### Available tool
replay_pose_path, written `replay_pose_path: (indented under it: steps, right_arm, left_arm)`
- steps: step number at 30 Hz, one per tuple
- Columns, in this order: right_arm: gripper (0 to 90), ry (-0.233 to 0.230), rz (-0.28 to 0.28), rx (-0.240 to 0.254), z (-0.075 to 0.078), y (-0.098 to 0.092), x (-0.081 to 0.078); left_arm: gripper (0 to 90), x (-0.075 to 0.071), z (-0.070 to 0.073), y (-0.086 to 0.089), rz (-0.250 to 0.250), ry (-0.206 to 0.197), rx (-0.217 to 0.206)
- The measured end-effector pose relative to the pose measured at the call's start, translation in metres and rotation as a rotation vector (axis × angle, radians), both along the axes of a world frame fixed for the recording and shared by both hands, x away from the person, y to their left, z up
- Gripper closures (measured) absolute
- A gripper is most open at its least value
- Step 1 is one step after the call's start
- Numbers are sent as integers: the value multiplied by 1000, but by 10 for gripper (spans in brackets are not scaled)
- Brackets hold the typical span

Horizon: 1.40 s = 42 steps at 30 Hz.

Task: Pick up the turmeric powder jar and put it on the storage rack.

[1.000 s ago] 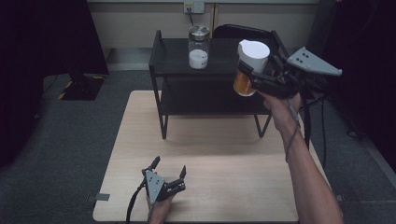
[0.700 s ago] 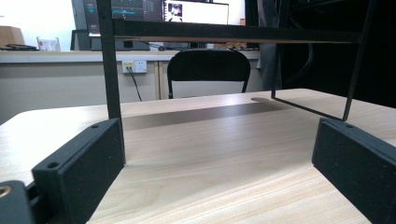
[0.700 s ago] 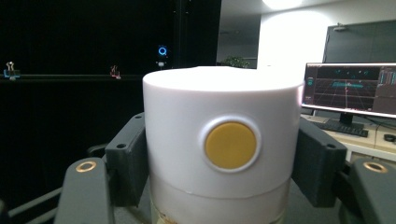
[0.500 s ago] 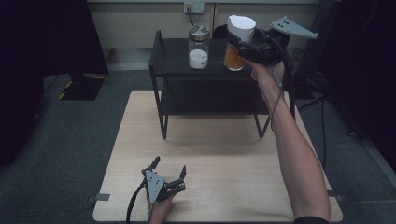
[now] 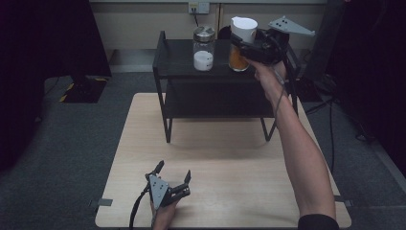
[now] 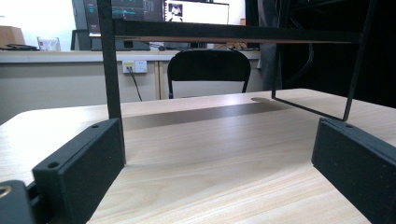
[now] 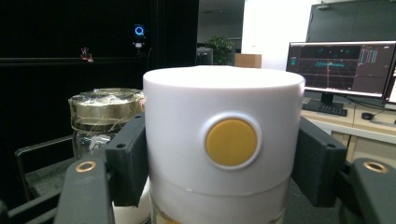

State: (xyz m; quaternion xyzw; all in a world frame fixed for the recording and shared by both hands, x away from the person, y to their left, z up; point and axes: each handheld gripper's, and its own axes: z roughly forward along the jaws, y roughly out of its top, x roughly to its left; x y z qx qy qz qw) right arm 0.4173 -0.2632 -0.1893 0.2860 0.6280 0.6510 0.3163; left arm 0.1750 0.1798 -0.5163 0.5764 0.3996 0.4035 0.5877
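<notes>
Orange jar [image 5: 239, 44] moved onto shelf [image 5: 182, 52] — yellow lid dot (right gripper view) [image 7: 231, 142].

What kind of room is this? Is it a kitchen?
Probably not a kitchen; it looks like an office or lab. A computer monitor with a keyboard sits on a desk, an office chair stands by wall sockets, and grey carpet surrounds the wooden table.
</notes>
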Motion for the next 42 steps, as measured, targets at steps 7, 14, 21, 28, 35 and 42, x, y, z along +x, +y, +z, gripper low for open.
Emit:
replay_pose_path:
  steps: [7,14,21,28,35,42]
  right_arm:
    - [304,-10,6,21,-6,-1,1]
    - [232,-4,7,34,-6,-1,0]
    - [0,22,-19,61,-7,1,-3]
    - [0,14,-35,67,-3,-3,-12]
    - [0,14,-35,43,2,-5,-22]
    - [0,-3,-14,-8,-3,-8,-29]
  left_arm:
    - [21,0,0,-1,3,-2,2]
    - [21,0,0,-1,3,-2,1]
    - [20,0,0,-1,3,-2,1]
    - [20,0,0,-1,3,-2,1]
    - [24,-1,0,-1,7,-2,2]
    - [27,-1,0,-3,16,-1,1]
